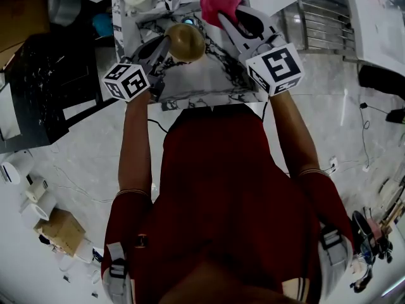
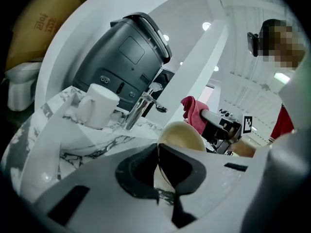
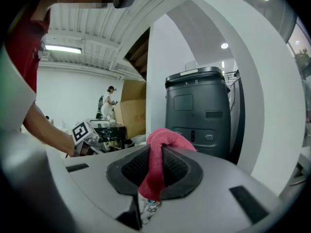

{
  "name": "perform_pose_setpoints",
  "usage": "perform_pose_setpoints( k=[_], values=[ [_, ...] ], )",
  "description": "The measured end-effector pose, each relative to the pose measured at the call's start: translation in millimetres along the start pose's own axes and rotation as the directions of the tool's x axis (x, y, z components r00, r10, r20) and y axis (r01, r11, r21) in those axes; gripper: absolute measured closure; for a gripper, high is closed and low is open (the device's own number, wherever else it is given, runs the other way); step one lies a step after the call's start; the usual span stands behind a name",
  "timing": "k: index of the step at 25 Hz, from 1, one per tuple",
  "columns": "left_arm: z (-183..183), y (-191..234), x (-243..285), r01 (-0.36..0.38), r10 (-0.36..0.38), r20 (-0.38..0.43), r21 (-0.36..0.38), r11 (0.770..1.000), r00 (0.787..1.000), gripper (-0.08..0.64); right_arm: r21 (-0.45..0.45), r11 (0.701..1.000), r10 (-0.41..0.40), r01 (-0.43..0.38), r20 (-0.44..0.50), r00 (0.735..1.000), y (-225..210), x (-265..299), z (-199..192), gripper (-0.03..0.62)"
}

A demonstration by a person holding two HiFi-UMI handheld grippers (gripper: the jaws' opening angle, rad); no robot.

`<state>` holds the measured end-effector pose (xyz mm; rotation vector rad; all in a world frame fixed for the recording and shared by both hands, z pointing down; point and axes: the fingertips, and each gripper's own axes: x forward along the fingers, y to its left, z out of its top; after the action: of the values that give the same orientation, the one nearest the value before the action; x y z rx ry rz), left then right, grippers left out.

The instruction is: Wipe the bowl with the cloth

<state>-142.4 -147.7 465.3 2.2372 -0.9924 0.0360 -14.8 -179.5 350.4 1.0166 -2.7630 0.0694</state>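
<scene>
Furthest left, beyond the left gripper [image 2: 158, 166] and off to its left side, I see a white mug [image 2: 97, 106] on the marble-patterned table [image 1: 209, 84]. A shiny metal fitting [image 2: 138, 108] stands just beside the mug, and a dark grey machine [image 2: 126, 57] rises behind both. The left gripper itself has its jaws drawn in narrow, pinching the rim of the tan bowl [image 1: 186, 42]. The bowl is tipped on edge, most of it reaching out past the fingertips, and I have it held clear above the table.

To the right of the bowl, near it but not touching, is the right gripper [image 3: 155, 171]. Its jaws are closed on the pink cloth [image 3: 158, 154]. One fold is clamped between the pads, with a tail hanging below them and the rest bunched up beyond the tips. Both grippers sit roughly side by side off the table, pointing away from me. Looking along the right one, the left gripper's marker cube shows off to its left.
</scene>
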Motion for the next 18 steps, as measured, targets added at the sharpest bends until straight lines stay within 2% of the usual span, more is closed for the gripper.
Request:
perform_pose_setpoints(
  k=[4, 9, 14, 18],
  values=[
    [14.6, -17.2, -7.8, 0.064, -0.065, 0.065, 0.023, 0.998, 0.996, 0.54, -0.011, 0.994, 0.109, -0.108, 0.054, 0.993, 23.3, -14.9, 15.8, 0.546],
    [28.5, -37.3, -16.9, 0.147, -0.153, 0.114, 0.058, 0.987, 0.982, 0.54, -0.033, 0.976, 0.218, -0.216, 0.107, 0.97, 43.5, -35.6, 33.7, 0.546],
    [41.6, -56.7, -28.7, 0.23, -0.242, 0.156, 0.092, 0.969, 0.958, 0.54, -0.062, 0.952, 0.306, -0.299, 0.147, 0.941, 61.8, -58.4, 52.9, 0.546],
    [51.5, -71.5, -39.5, 0.297, -0.315, 0.19, 0.116, 0.948, 0.93, 0.54, -0.086, 0.923, 0.383, -0.374, 0.16, 0.91, 75.0, -78.0, 64.7, 0.546]
  ],
)
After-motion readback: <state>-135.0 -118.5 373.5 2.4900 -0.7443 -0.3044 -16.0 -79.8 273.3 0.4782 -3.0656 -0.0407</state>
